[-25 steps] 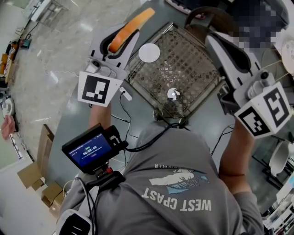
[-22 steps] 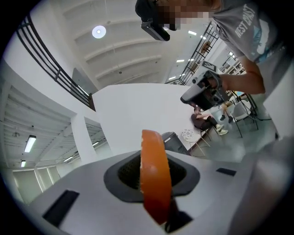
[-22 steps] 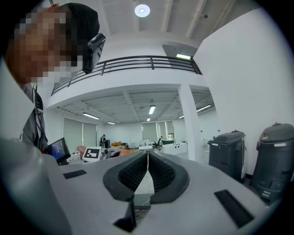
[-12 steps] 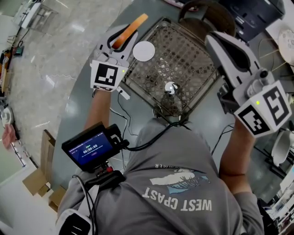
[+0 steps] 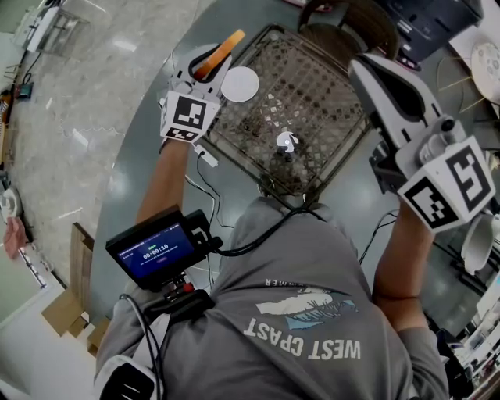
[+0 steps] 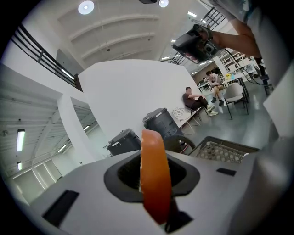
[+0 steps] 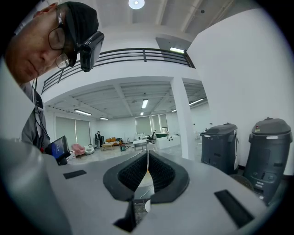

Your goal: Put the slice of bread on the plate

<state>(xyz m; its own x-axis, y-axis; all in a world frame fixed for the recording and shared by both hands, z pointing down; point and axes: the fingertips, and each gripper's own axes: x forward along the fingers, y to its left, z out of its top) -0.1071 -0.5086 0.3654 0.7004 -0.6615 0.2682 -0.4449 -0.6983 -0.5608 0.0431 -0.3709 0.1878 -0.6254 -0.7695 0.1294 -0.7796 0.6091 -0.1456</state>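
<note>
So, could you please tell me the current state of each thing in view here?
plate: empty.
left gripper: shut on the slice of bread.
slice of bread: clamped in the left gripper, not yet on the plate.
right gripper: shut, nothing between its jaws.
screen: lit.

Bench (image 5: 344,195): wire basket (image 5: 312,101) at centre, with a small item (image 5: 287,142) inside it. Plate (image 5: 240,83) at the basket's left rim. Left tongs (image 5: 205,69) just left of the plate, slice of bread (image 5: 228,44) edgewise between their jaws. Right tongs (image 5: 358,66) above the basket's right edge. Chair (image 5: 344,23) behind the basket.
</note>
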